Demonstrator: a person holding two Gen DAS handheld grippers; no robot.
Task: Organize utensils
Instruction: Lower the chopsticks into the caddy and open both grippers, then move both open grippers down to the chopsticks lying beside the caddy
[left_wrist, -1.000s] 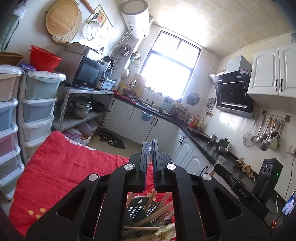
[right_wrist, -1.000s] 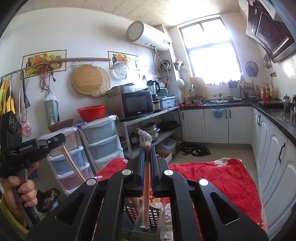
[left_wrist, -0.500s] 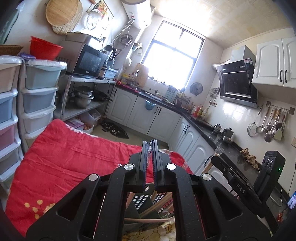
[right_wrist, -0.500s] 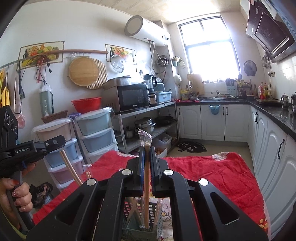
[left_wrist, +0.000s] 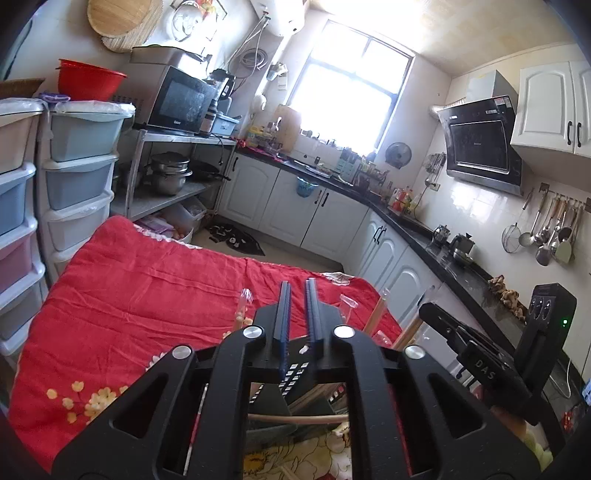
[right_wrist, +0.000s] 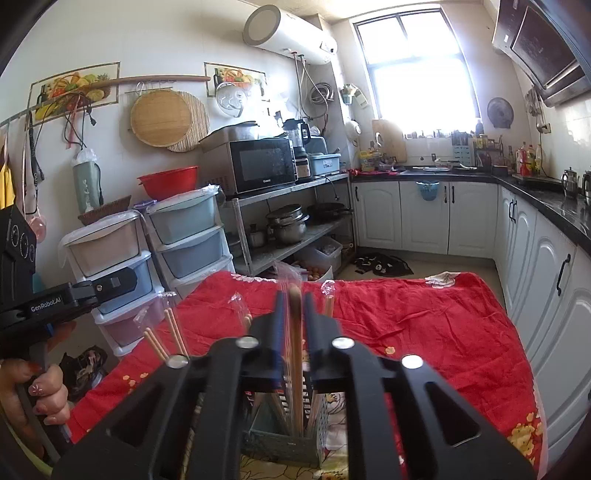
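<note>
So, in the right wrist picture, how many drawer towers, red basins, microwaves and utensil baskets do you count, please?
drawer towers: 2
red basin: 1
microwave: 1
utensil basket: 1
Total: 5

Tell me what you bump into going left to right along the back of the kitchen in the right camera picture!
Round bamboo tray on the wall → red basin → microwave → bright window → blue knife holder on the counter → kettle.
</note>
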